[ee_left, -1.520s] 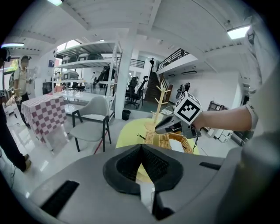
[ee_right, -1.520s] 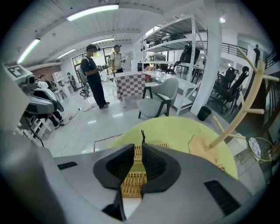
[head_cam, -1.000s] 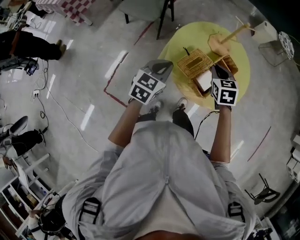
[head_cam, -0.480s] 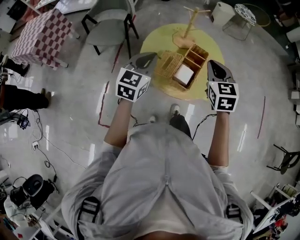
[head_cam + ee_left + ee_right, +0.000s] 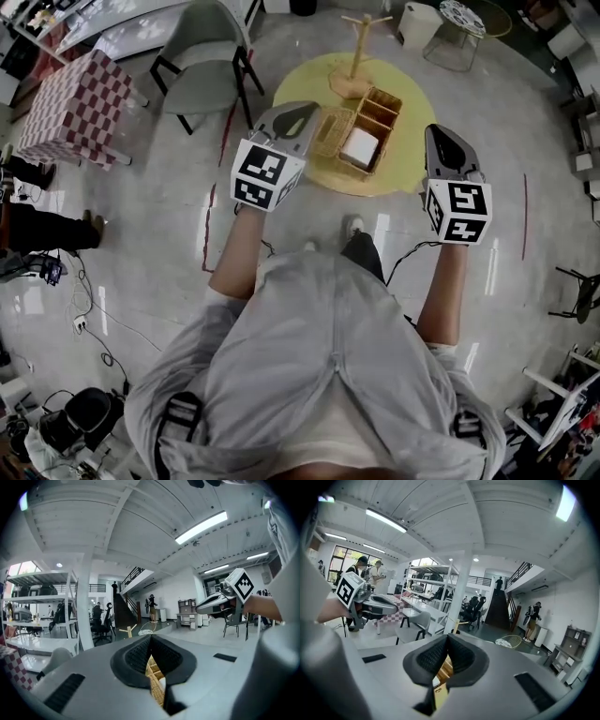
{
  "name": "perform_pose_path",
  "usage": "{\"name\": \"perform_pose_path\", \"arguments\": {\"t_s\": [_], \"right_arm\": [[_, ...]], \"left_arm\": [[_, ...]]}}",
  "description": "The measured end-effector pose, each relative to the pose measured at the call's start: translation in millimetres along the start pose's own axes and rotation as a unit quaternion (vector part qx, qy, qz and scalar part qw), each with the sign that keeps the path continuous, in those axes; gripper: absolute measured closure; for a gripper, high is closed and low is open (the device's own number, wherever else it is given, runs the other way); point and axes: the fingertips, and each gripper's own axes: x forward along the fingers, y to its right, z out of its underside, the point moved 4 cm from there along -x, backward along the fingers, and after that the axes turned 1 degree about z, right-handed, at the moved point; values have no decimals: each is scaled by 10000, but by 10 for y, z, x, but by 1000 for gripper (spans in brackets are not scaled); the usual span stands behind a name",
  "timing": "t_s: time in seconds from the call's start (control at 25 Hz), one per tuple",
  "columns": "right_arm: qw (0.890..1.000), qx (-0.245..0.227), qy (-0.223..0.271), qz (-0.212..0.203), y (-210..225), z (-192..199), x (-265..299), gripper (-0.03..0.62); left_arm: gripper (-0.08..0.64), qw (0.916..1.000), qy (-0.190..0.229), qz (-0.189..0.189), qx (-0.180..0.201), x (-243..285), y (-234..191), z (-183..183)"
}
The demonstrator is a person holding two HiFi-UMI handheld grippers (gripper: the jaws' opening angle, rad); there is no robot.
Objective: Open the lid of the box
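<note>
The wicker box (image 5: 373,124) sits on a round yellow table (image 5: 309,89), its woven lid (image 5: 331,132) swung flat to the left. Inside are wooden compartments and a white block (image 5: 359,147). My left gripper (image 5: 307,111) hovers just left of the lid, shut and empty. My right gripper (image 5: 435,132) is held apart to the right of the table, also shut and empty. In the left gripper view the pads (image 5: 138,654) meet, with wicker (image 5: 155,688) showing through the slit below. In the right gripper view the pads (image 5: 462,656) meet over a sliver of the box (image 5: 443,671).
A wooden peg stand (image 5: 358,56) rises at the table's far edge. A grey chair (image 5: 202,75) and a checkered table (image 5: 70,103) stand to the left, a white bin (image 5: 417,23) and wire stool (image 5: 464,19) beyond. Cables and a person's legs (image 5: 42,230) lie far left.
Both grippers have drawn back from the box; the right one moved off the table to the right. The head view shifted, so the table now sits farther up the frame.
</note>
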Motion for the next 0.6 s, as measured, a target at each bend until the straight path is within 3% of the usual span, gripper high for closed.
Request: {"name": "perform_pose_path", "arguments": {"t_s": [0.2,0.6], "right_arm": [[9999,-52,28,130,-54,-24,-165,569],[9999,-116,46,22,-224,-38,-216,569]], "left_arm": [[531,9993,67,132,343,-62,123,-105],[531,9976,297,336,523,-186,202,-241]]}}
